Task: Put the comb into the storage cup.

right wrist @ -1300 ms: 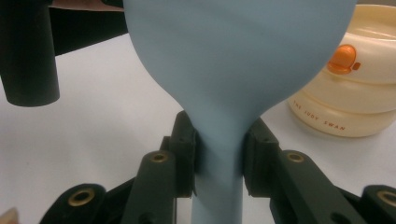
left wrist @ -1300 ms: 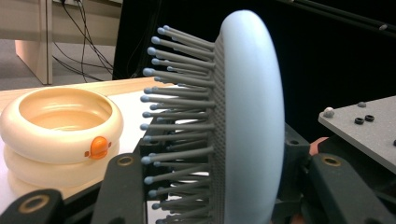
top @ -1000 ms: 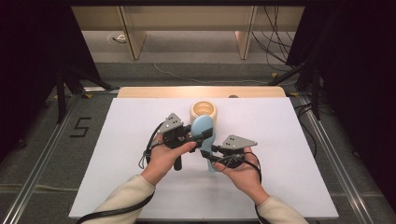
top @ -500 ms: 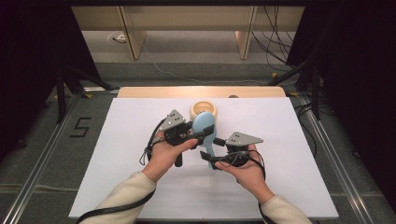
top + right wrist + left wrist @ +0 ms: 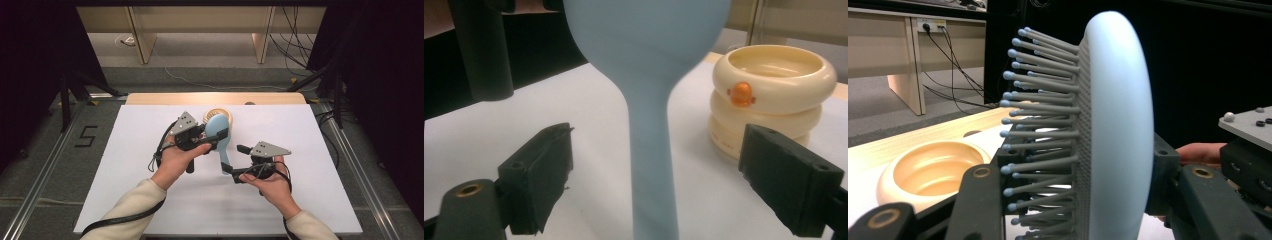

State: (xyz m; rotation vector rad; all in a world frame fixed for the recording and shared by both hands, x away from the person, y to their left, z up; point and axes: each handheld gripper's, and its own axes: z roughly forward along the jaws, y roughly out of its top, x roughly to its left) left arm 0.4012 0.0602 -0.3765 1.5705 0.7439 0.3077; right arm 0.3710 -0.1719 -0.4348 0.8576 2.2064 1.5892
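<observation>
Two tongs meet at one pale blue brush point(image 5: 218, 134) held above the white tabletop point(image 5: 125, 150); the left tongs point(image 5: 212, 141) clamp the brush head, one jaw among the bristles point(image 5: 1040, 125) and the other on the smooth back; the right tongs point(image 5: 235, 160) have just been opening and now stand wide, with the handle point(image 5: 651, 165) between their pads, touching neither; a cream bowl point(image 5: 769, 97) sits on the tabletop just behind the brush, near the far edge.
</observation>
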